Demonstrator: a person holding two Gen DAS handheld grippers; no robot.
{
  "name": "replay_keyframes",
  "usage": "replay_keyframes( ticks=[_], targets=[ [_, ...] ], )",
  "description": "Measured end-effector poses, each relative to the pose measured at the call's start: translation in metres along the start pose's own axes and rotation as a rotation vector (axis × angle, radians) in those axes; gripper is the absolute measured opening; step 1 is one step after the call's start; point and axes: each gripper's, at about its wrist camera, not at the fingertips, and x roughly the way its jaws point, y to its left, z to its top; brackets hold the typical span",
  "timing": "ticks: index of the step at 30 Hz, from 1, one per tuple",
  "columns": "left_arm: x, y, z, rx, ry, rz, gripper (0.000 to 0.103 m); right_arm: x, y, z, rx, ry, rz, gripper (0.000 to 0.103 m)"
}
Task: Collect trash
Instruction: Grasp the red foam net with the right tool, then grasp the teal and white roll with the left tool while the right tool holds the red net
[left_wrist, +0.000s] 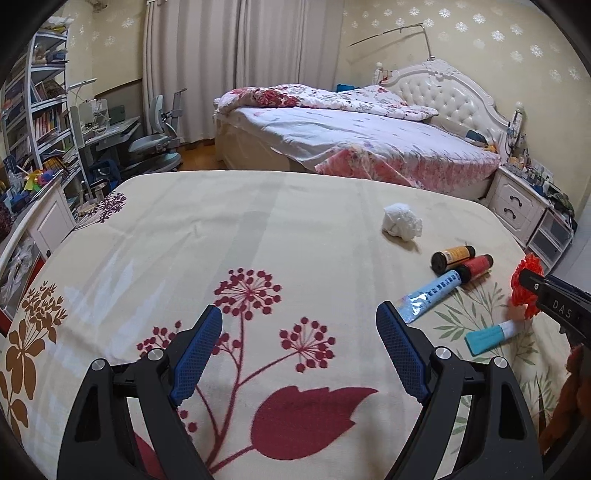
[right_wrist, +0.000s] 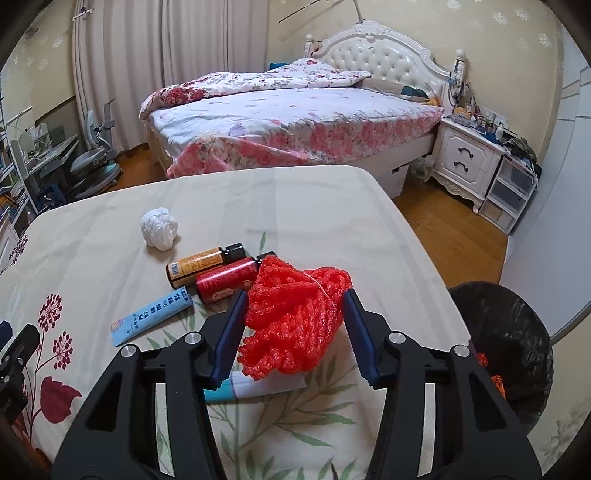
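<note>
Right gripper (right_wrist: 293, 314) clamped on red foam net (right_wrist: 291, 325); hold firm, carry right to black-lined trash bin (right_wrist: 517, 332); left gripper (left_wrist: 299, 350) wide, empty.

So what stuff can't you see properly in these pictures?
- Trash bin, right wrist view: its inside is mostly dark and cut by the gripper frame; only orange bits show.
- Blue-and-white tube, right wrist view: largely hidden under the red foam net.
- Blue sachet: print too small to read.
- Right gripper, left wrist view: cut off by the picture's edge.
- Nightstand clutter: too small.
</note>
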Motion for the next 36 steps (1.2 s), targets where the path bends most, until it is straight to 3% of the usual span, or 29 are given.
replay_keyframes(
  ticks=[13, 29, 36],
  targets=[
    [-0.001, -0.085, -0.014, 0.178, 0.016, -0.107, 0.083, -0.035, -0.057, -0.034, 0.053, -0.015, -0.049, 0.051],
    [0.025, -0.143, -0.020, 0.331, 0.098, -0.145, 0.083, -0.033, -0.072, -0.045, 0.087, -0.003, -0.007, 0.051],
    [0.034, -0.136, -0.009, 0.270, 0.106, -0.111, 0.083, -0.029, -0.076, -0.046, 0.091, 0.004, -0.009, 0.051]
  ],
)
